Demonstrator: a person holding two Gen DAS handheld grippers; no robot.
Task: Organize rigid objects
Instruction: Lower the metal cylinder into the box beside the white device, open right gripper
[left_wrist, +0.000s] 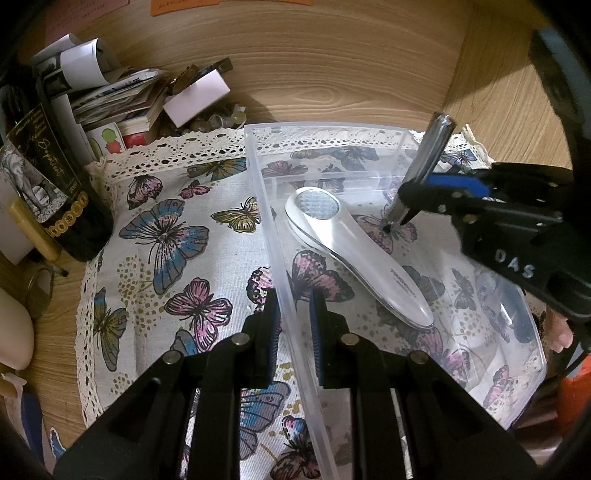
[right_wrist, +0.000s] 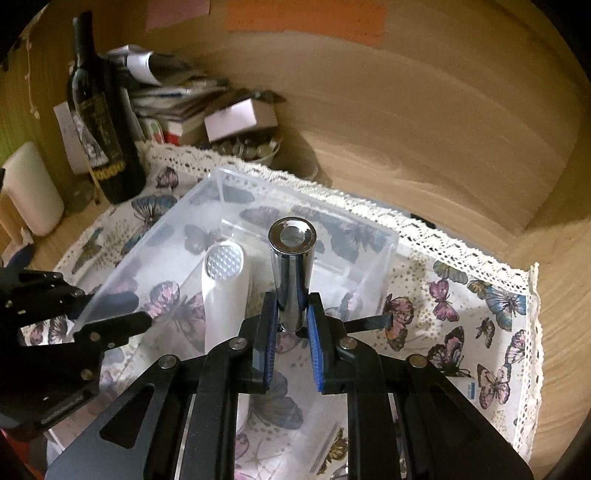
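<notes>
A clear plastic bin (left_wrist: 273, 221) stands on a butterfly-print cloth (left_wrist: 177, 236). A white handheld device (left_wrist: 354, 251) lies inside it. My left gripper (left_wrist: 293, 310) is shut on the bin's left wall. My right gripper (right_wrist: 291, 317) is shut on a shiny chrome cylinder (right_wrist: 291, 273) and holds it upright inside the bin (right_wrist: 155, 243), its lower tip near the bin floor beside the white device (right_wrist: 221, 291). The left wrist view shows the cylinder (left_wrist: 424, 162) and the right gripper (left_wrist: 400, 216) too.
A dark wine bottle (left_wrist: 48, 177) stands at the cloth's left edge, also in the right wrist view (right_wrist: 99, 122). Stacked papers and cards (left_wrist: 114, 99), a white box (left_wrist: 195, 96) and a bowl of small stones (right_wrist: 251, 147) sit behind. Wooden walls (left_wrist: 332, 66) close in behind and right.
</notes>
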